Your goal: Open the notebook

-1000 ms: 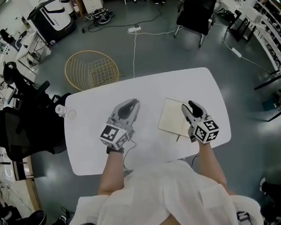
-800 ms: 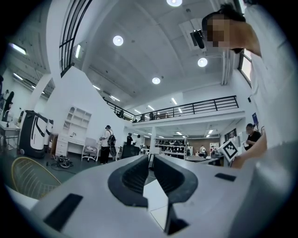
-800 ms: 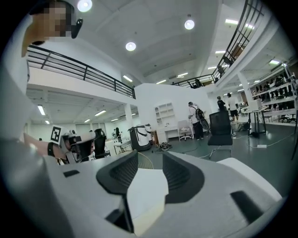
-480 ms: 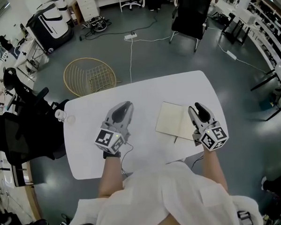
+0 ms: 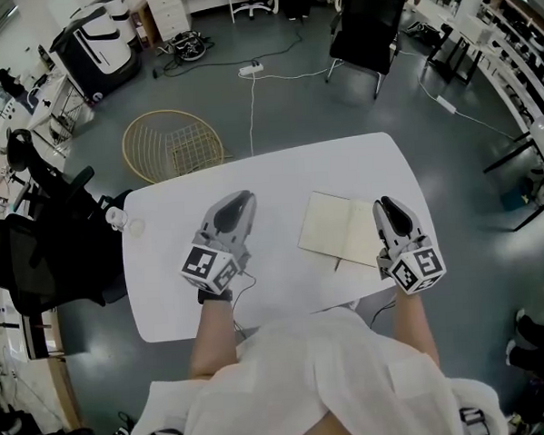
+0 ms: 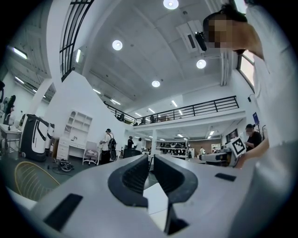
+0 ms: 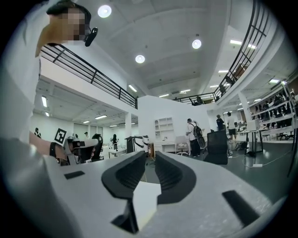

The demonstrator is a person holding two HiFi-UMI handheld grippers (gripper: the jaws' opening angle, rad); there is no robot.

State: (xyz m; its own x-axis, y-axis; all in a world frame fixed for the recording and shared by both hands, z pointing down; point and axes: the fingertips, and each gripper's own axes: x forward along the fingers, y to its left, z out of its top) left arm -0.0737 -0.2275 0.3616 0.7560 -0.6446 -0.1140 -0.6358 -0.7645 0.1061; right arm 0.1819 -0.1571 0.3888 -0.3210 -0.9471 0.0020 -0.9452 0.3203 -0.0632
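Obs., head view + both gripper views.

- Notebook [image 5: 331,225]: lies flat on the white worktop [image 5: 279,171], cream side up. It sits btw the two grippers, just left of the right gripper [image 5: 387,206] and well right of the left gripper [image 5: 236,203]. A faint crease runs down its right part, so it reads as an open spread, but not certain at this res.
- Right gripper: held over the notebook's right edge, pointing away from the person. In the right gripper view [image 7: 150,160] the jaws are closing, w/ a narrow slit between the pads and nothing in it. A pale page corner [image 7: 146,200] shows below the jaws, apart from them.
- Left gripper: over bare worktop, also pointing away from the person. In the left gripper view [image 6: 150,162] the jaws are narrow, w/ a thin gap and nothing held.
- Containers: a round wire basket [image 5: 173,143] stands on the floor [image 5: 320,100], beyond and left of the left gripper and past the worktop's far edge. Grey floor shows through its ribs.
- A small clear bottle-like item [image 5: 116,214] sits at the worktop's corner, far left of the left gripper. Contents can't be told.
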